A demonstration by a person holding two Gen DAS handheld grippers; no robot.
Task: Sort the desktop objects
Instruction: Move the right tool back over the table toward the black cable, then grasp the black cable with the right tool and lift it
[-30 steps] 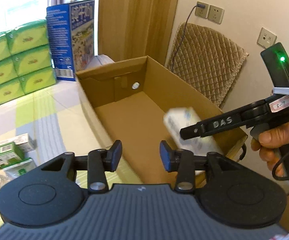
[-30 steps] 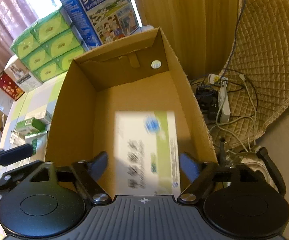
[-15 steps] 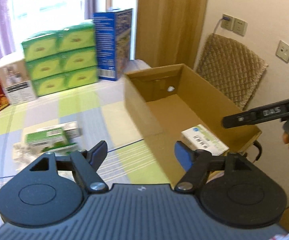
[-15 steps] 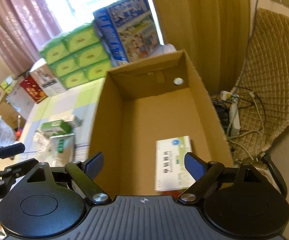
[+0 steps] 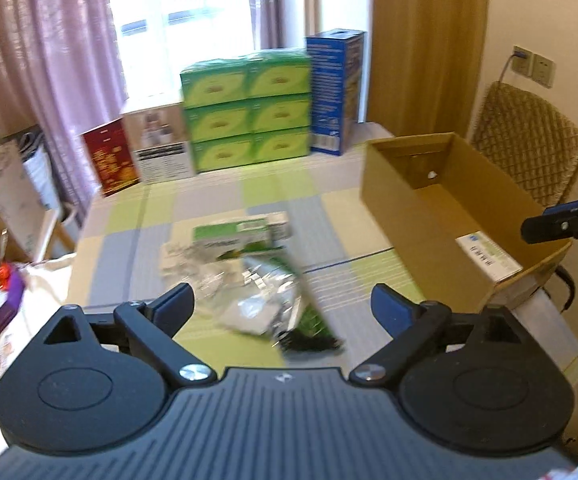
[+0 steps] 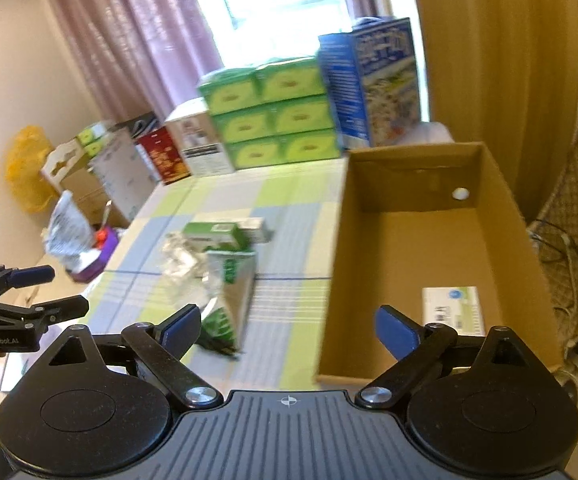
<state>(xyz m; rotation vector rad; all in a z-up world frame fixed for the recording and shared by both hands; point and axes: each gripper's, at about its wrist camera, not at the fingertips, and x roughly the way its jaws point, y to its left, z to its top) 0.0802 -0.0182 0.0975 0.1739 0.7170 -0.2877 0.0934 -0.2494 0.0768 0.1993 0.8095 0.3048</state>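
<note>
The white medicine box (image 6: 452, 310) lies flat on the floor of the cardboard box (image 6: 417, 248), in the corner nearest to me. Nothing else is in the cardboard box, which stands open on the bench (image 5: 225, 200).

To the left of the cardboard box, on the checked cloth of the bench, a small pile waits: a green carton (image 5: 235, 237) at the far side, a silver foil pack (image 5: 257, 304) nearer to me, and a green pouch (image 6: 231, 280) that leans against them. The pile is blurred, so I cannot tell more of it.

My left claw (image 5: 283, 307) hangs above this pile, left of the cardboard box, with its fingers spread wide and nothing between them. My right claw (image 6: 287, 330) hangs over the near left wall of the cardboard box, also spread wide and empty.

Beyond the cardboard box, at the far edge of the bench, stand stacked green cartons (image 5: 249, 110) and a tall blue carton (image 6: 373, 84).
</note>
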